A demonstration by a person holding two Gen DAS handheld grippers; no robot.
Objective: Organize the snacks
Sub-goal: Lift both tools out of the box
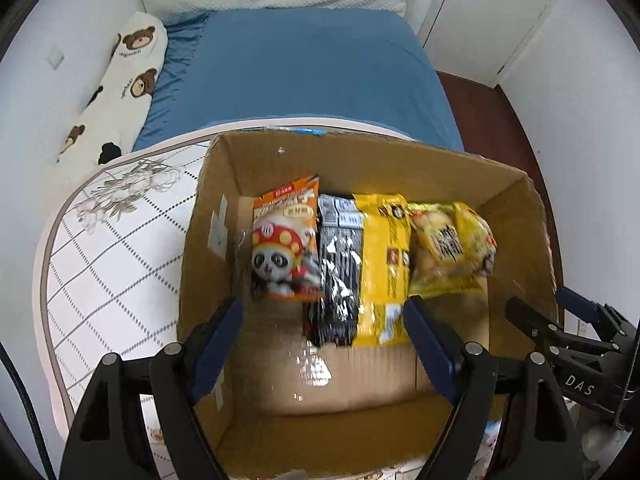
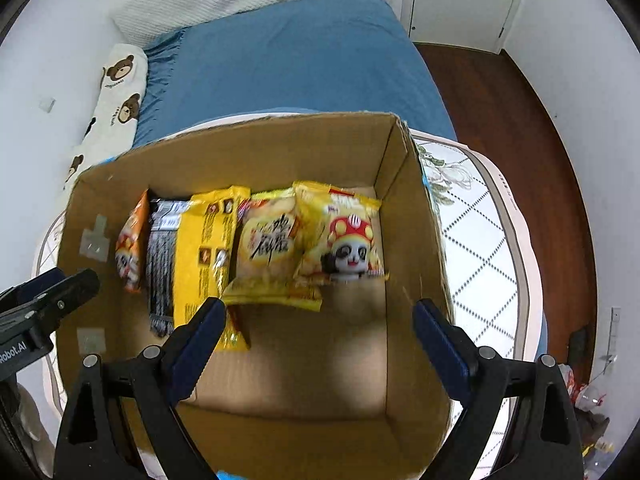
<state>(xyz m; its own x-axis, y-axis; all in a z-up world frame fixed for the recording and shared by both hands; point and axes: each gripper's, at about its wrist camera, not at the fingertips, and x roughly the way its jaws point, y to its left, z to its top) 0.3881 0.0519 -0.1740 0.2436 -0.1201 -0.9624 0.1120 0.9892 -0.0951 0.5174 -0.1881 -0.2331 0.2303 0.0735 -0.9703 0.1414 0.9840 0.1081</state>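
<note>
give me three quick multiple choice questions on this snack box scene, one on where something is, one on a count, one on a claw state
1. Where in the brown cardboard box is the orange panda snack bag?
A. at the left end of the row
B. at the right end of the row
C. outside the box

2. How many snack packs lie in the box, by the right wrist view?
A. two
B. five
C. eight

3. What state is the right claw in?
A. shut on a bag
B. open and empty
C. shut on the box wall

Answers:
1. A, it sits leftmost, beside the black-and-silver pack.
2. B, orange bag, black-and-silver pack, long yellow pack, yellow cracker bag and yellow panda snack bag.
3. B, its blue fingers stand wide apart above the box with nothing between them.
</note>
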